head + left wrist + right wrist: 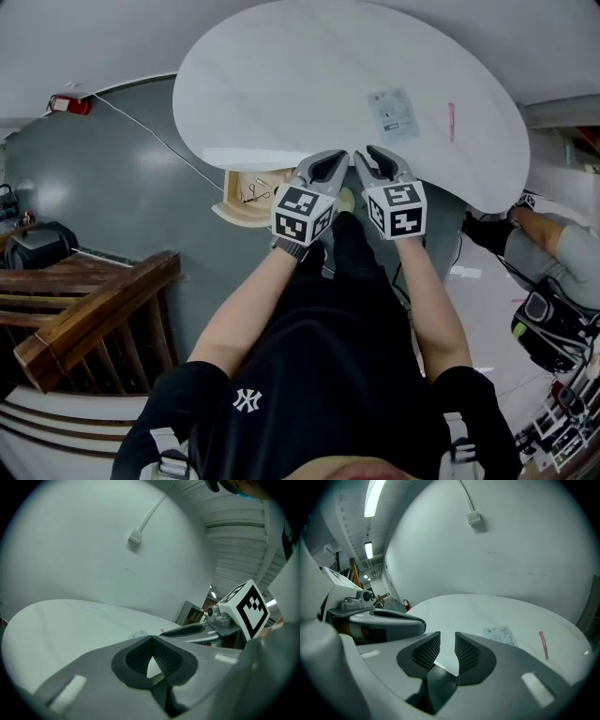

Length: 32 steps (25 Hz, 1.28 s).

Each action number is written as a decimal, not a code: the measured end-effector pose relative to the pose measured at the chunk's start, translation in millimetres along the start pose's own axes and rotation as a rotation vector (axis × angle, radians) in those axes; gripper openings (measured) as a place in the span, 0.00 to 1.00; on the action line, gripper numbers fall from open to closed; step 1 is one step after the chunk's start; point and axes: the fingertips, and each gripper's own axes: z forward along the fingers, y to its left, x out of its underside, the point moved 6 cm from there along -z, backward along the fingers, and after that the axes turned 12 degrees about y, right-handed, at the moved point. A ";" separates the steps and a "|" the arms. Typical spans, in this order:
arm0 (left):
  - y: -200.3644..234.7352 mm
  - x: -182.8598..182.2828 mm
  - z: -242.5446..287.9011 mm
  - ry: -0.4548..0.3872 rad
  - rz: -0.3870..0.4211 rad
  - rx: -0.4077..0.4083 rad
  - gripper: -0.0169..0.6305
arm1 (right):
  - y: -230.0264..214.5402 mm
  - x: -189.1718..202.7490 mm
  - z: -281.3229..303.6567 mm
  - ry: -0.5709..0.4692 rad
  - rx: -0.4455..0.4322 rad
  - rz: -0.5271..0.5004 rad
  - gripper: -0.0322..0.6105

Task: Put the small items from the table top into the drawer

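overhead, both grippers sit side by side at the near edge of the white worktop [309,84]. the left gripper [151,641] has its fingers clenched tip to tip on nothing. the right gripper [447,641] has its fingers released, a narrow gap between them. a flat printed packet [500,635] and a thin pink stick [543,645] lie on the worktop beyond it. the drawer [228,192] stands open just left of the left gripper, with small dark items [255,194] inside.
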 end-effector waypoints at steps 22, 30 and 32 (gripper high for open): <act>4.1 -20.7 111.6 0.127 -0.038 -0.001 0.03 | -132.2 28.9 61.0 0.171 0.099 0.090 0.71; 21.9 -19.9 125.6 0.150 -0.065 -0.027 0.03 | -150.2 32.3 92.9 0.247 0.133 0.060 0.89; 25.8 -20.1 128.2 0.153 -0.071 -0.032 0.03 | -153.2 33.6 99.7 0.269 0.130 0.059 0.90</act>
